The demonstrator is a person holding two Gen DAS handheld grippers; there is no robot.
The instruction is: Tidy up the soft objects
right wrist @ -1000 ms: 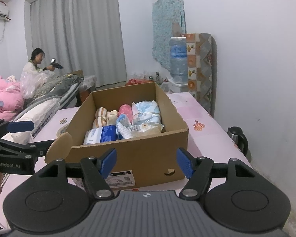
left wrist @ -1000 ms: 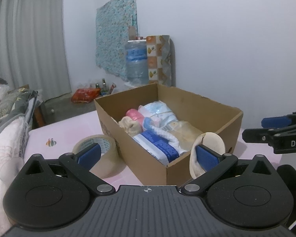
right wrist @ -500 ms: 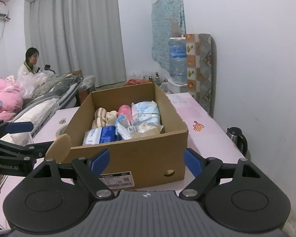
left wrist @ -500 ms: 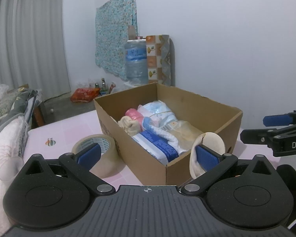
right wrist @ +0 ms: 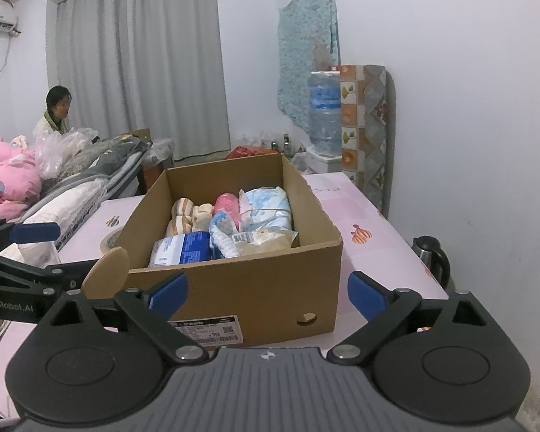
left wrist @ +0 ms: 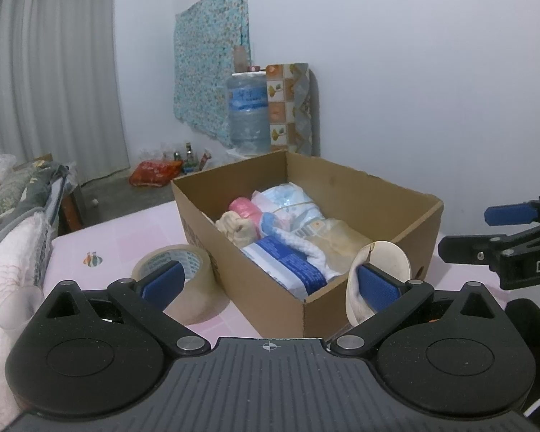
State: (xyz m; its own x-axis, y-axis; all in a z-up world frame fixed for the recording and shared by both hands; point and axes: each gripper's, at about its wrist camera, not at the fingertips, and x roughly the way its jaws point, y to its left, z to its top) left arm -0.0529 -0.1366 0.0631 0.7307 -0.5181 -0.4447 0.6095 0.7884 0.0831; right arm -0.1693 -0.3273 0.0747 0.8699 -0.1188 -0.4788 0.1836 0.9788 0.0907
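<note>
One cardboard box (right wrist: 241, 288), one tape roll (left wrist: 183, 284), one kettle (right wrist: 432, 255).

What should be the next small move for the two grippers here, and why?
Probably bring the right gripper forward and over the cardboard box, toward the soft bundles inside. Both grippers are open and empty; the left gripper is low at the box corner beside the tape roll. The box front wall stands between the right fingers, so going over the wall seems needed first.

Both grippers are matte black plastic: the left gripper (left wrist: 268, 284) and right gripper (right wrist: 268, 289) each carry blue-padded fingers (left wrist: 376, 286), round pivot discs, silver screws and a ribbed grey body marked with a crosshair.
</note>
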